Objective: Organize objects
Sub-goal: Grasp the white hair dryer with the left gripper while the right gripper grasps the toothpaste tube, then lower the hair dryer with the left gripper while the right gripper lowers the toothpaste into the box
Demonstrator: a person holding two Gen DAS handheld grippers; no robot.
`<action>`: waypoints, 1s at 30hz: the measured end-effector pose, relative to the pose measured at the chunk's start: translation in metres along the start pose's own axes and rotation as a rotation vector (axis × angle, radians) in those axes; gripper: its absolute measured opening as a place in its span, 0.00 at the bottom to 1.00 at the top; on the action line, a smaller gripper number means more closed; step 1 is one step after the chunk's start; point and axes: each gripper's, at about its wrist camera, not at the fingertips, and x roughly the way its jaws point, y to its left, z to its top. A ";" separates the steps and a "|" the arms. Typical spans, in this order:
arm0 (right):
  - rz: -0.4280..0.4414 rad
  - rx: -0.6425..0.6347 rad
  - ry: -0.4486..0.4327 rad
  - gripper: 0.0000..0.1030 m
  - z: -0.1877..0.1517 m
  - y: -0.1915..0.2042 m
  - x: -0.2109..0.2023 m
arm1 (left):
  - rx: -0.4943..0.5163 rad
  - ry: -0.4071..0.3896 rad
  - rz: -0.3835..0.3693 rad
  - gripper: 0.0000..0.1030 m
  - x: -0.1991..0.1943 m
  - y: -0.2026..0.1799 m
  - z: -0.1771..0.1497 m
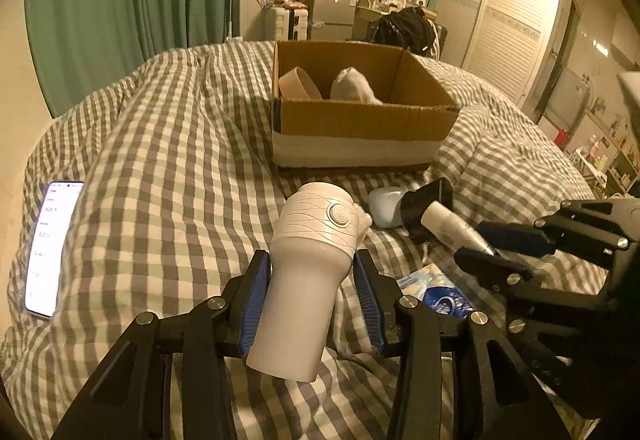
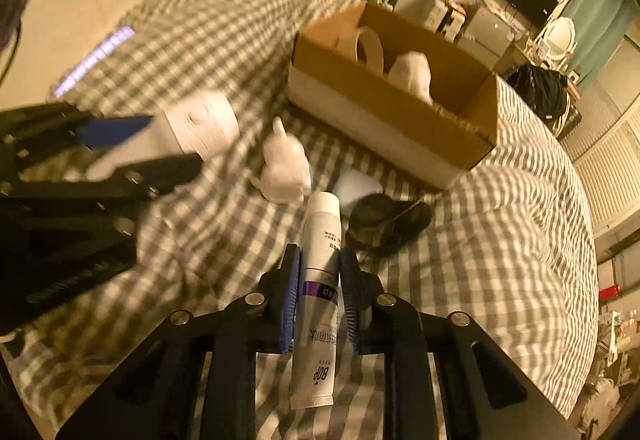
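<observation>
Your left gripper (image 1: 312,304) was clamped on the white bottle (image 1: 308,280) and your right gripper (image 2: 319,296) was pinching the BOP tube (image 2: 320,280), both held above the checked duvet (image 1: 160,160). The cardboard box (image 1: 360,120) sat just ahead, so I'd say you needed to clear its near wall before letting go, one at a time.

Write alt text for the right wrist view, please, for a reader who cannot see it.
The right tool grips a white tube above a checked blanket. Ahead, an open cardboard box holds a tape roll and a white sock. At left, the left tool holds a white bottle.
</observation>
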 end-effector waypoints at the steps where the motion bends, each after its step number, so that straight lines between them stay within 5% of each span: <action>1: 0.004 0.003 -0.017 0.19 0.003 0.001 -0.004 | -0.002 -0.006 0.000 0.42 -0.004 -0.001 0.001; 16: 0.025 0.106 -0.248 0.19 0.048 -0.054 -0.075 | 0.060 -0.139 -0.006 0.42 -0.036 -0.018 0.083; 24: 0.007 0.140 -0.337 0.19 0.102 -0.097 -0.079 | 0.068 -0.179 -0.008 0.42 -0.010 -0.020 0.155; 30: 0.010 0.159 -0.353 0.19 0.146 -0.128 -0.050 | 0.082 -0.155 -0.003 0.42 0.045 -0.020 0.203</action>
